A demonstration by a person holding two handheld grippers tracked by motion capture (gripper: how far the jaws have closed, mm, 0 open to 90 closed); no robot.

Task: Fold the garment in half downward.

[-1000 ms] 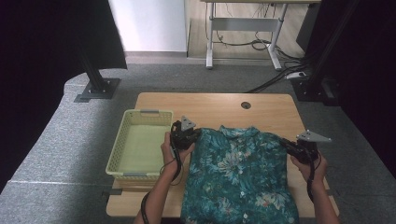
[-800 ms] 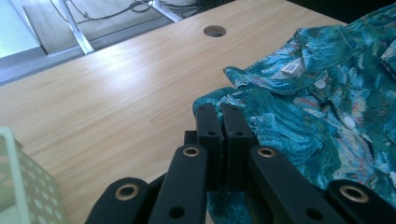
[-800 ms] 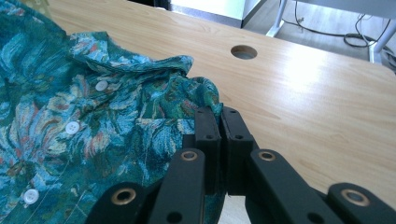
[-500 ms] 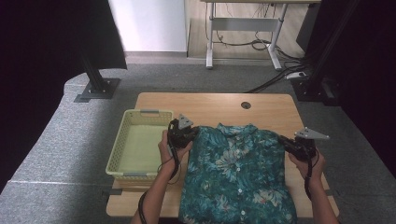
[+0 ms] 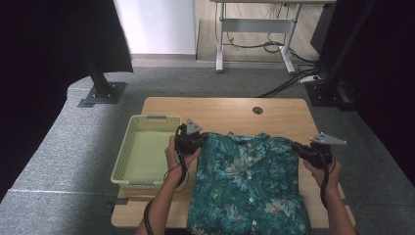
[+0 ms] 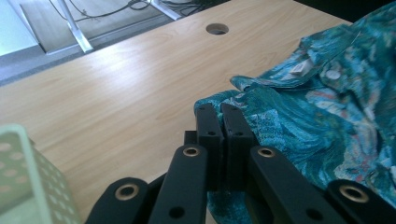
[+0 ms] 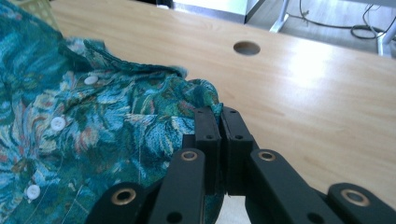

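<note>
- The light wooden table (image 5: 230,110) with a round cable hole carries everything; its far half is bare, and it stands on grey carpet.
- The teal floral-print button-up shirt (image 5: 249,186) is spread front-up over the near middle of the table, collar toward the far side and hem hanging off the near edge. Against the high view of a second ago, the cloth at the shoulders sits a little further up the table and lies flatter, while both hands have barely shifted.
- The pale yellow-green perforated plastic basket (image 5: 147,152) stands just beside the shirt on the person's left, with nothing in it.
- The left gripper (image 5: 198,139) has its black jaws pressed together on the shirt's left shoulder edge; in the left gripper view (image 6: 223,112) the fabric bunches right at the fingertips, so it pinches cloth.
- The right gripper (image 5: 299,148) does the same at the opposite shoulder; in the right gripper view (image 7: 222,114) a fold of cloth is caught between the closed jaws.
- The small white shirt buttons (image 7: 58,123) run down the placket, done up as far as can be seen.
- Judgement: the small tug has evened out the top of the shirt, so the spreading step looks nearly done. With both shoulders pinched, the next move likely calls for a fold, and then putting the shirt into the basket.
</note>
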